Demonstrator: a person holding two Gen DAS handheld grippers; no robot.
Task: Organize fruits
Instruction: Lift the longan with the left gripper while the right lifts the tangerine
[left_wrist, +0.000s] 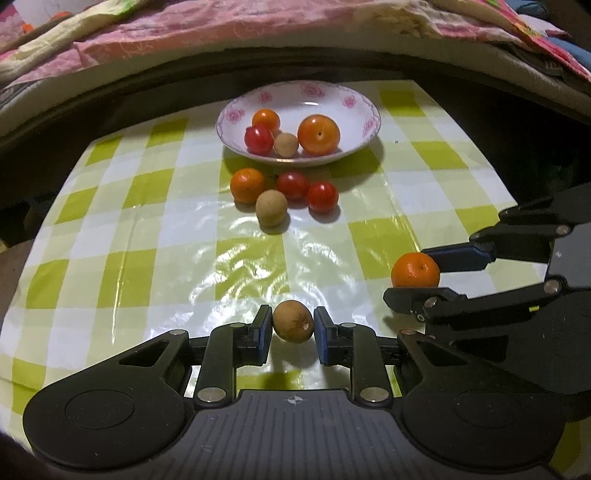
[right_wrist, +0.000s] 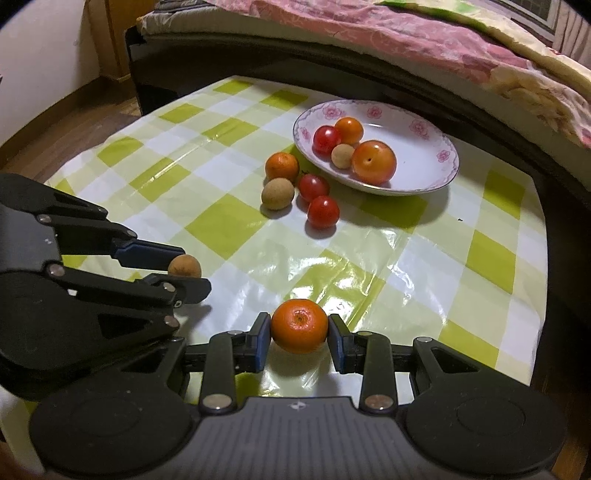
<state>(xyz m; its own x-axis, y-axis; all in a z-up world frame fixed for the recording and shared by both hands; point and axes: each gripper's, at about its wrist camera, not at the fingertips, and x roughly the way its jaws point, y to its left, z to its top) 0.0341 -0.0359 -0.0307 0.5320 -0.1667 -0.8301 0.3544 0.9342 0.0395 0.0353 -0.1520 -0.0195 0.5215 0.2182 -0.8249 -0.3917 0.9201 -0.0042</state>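
My left gripper (left_wrist: 293, 328) is shut on a small brown longan (left_wrist: 293, 321), held just above the checked tablecloth; it also shows in the right wrist view (right_wrist: 184, 266). My right gripper (right_wrist: 298, 334) is shut on a small orange (right_wrist: 299, 325), seen in the left wrist view too (left_wrist: 415, 270). A white floral plate (left_wrist: 354, 107) at the far side holds two oranges, a red tomato and a longan. In front of the plate lie an orange (left_wrist: 247, 185), two red tomatoes (left_wrist: 293, 185) and a pale longan (left_wrist: 271, 208).
The green-and-white checked plastic cloth (left_wrist: 147, 258) covers a small table. A bed with a pink quilt (left_wrist: 258, 22) runs along the far edge. The table's right edge (right_wrist: 535, 332) drops off to a wooden floor.
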